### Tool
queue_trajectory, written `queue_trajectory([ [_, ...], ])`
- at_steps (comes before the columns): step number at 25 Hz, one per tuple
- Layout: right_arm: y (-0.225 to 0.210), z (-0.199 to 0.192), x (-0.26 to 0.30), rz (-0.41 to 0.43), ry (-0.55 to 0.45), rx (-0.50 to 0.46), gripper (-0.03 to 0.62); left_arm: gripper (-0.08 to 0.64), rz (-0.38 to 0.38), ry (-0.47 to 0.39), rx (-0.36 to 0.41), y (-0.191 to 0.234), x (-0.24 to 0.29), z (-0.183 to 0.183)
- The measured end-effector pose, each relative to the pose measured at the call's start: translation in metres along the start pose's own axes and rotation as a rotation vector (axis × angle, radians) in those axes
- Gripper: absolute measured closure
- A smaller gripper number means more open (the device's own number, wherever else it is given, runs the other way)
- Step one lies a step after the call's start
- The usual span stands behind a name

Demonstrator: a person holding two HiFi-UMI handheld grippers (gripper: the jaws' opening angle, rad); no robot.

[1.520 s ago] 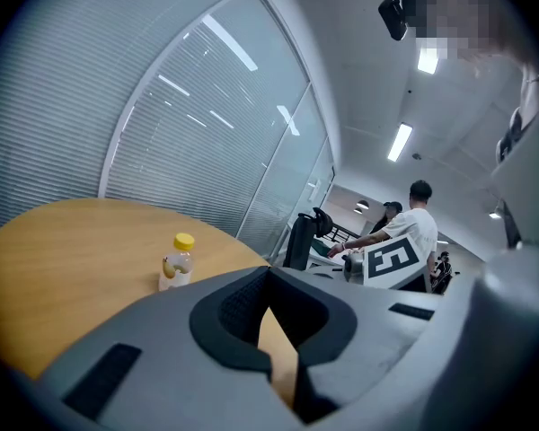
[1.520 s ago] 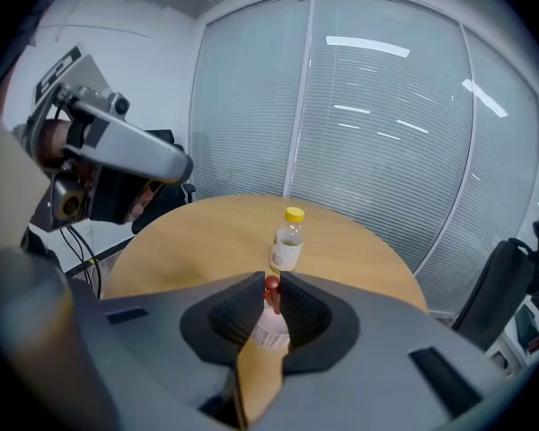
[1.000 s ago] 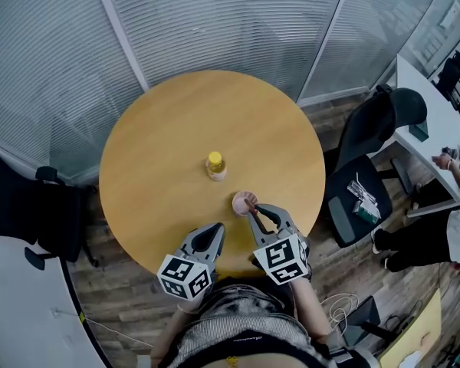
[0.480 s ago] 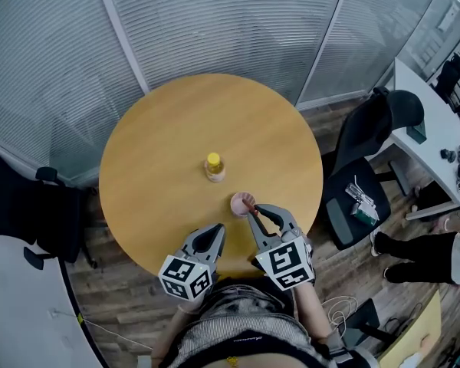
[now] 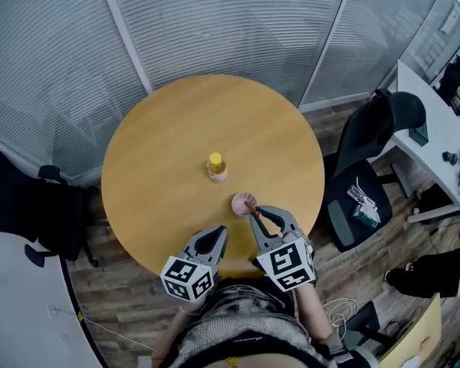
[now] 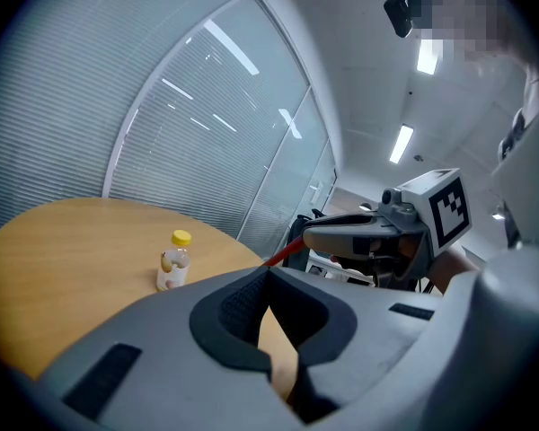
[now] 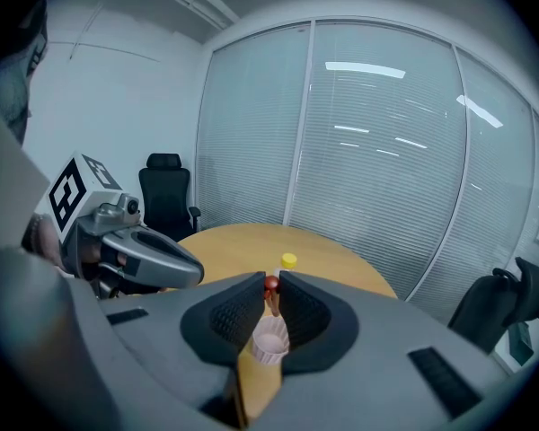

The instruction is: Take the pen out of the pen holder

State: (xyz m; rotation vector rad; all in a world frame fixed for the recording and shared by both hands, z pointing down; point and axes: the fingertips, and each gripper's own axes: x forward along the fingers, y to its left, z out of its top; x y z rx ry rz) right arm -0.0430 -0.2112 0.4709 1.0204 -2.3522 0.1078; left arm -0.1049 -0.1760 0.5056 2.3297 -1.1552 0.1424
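Observation:
A pink cup (image 5: 241, 202) serves as the pen holder near the front right edge of the round wooden table (image 5: 176, 129). A red pen (image 5: 250, 205) stands in it, leaning toward me. My right gripper (image 5: 254, 212) is shut on the pen's top; in the right gripper view the pen (image 7: 271, 285) is pinched between the jaw tips above the cup (image 7: 270, 343). My left gripper (image 5: 219, 228) hangs over the table's front edge, shut and holding nothing. The left gripper view shows the pen (image 6: 286, 251) slanting up to the right gripper.
A small bottle (image 5: 215, 166) with a yellow cap stands mid-table, just beyond the cup. Black office chairs stand to the right (image 5: 368, 152) and left (image 5: 23, 205) of the table. A white desk (image 5: 429, 129) is at far right. Glass walls with blinds run behind.
Both grippers hold almost the same places. A person at the far right has moved nearly out of view.

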Motion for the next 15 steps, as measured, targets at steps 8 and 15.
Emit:
queue_trajectory([
  [8, 0.0009, -0.002, 0.0007, 0.015, 0.015, -0.012, 0.532, 0.555, 0.0, 0.005, -0.001, -0.0011, 0.0005, -0.0011],
  [15, -0.0013, -0.0058, 0.0034, 0.02, 0.026, -0.027, 0.532, 0.555, 0.001, 0.012, -0.004, -0.0018, 0.0018, -0.0044],
])
